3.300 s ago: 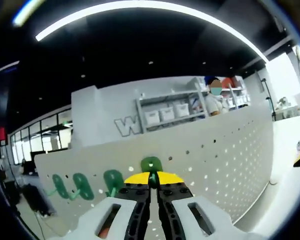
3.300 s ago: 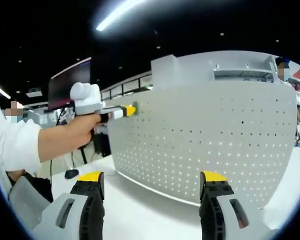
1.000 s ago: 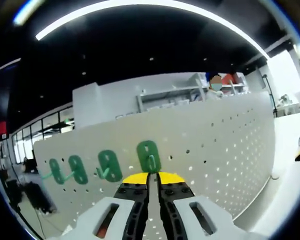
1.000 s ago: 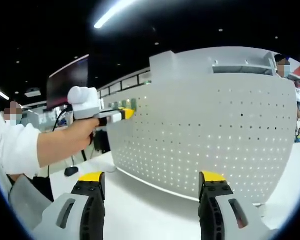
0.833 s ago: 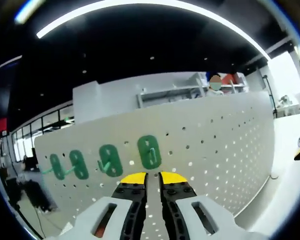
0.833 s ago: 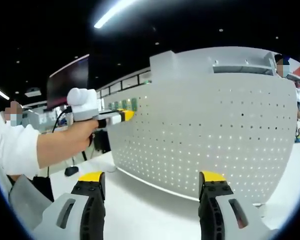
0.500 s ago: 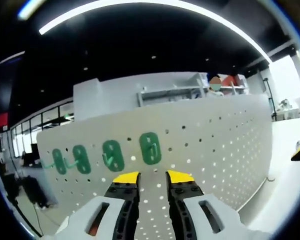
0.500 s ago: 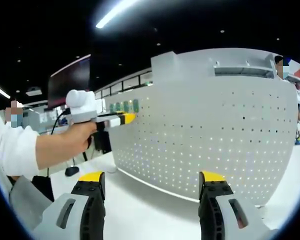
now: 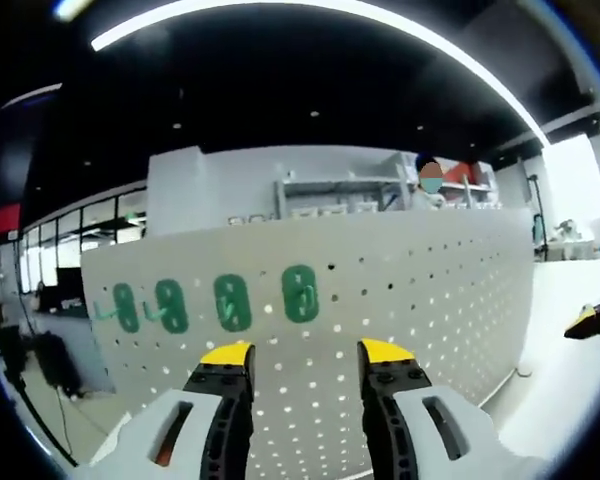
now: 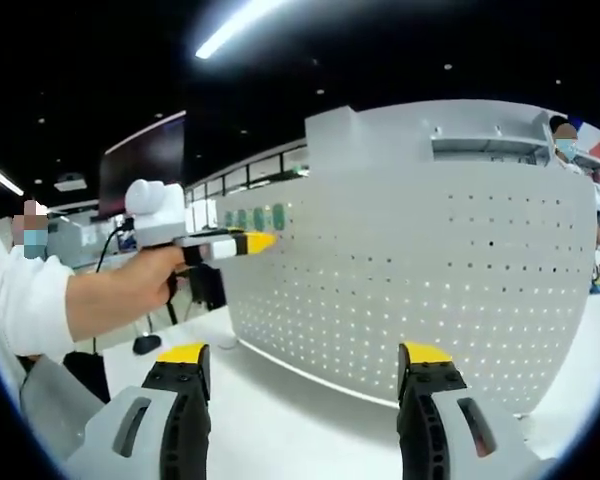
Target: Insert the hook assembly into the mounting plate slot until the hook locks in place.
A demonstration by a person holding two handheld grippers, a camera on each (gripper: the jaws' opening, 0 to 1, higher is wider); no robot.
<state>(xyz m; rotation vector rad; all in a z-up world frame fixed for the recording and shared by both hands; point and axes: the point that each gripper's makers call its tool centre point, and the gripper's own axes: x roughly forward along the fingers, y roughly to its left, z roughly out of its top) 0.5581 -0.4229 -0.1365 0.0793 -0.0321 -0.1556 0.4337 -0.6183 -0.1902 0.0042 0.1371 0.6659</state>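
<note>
Since a moment earlier, the left tongs point(image 9: 305, 352) had parted and drawn back from the green hook point(image 9: 300, 293), now seated on the white pegboard point(image 9: 430, 290) just ahead, beside three others. The right tongs point(image 10: 305, 362) hung open over the bench point(image 10: 290, 420).

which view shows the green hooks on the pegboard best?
Left gripper view: four green hooks face the camera in a row on the pegboard, above the open left gripper. Right gripper view shows them small and edge-on.
</note>
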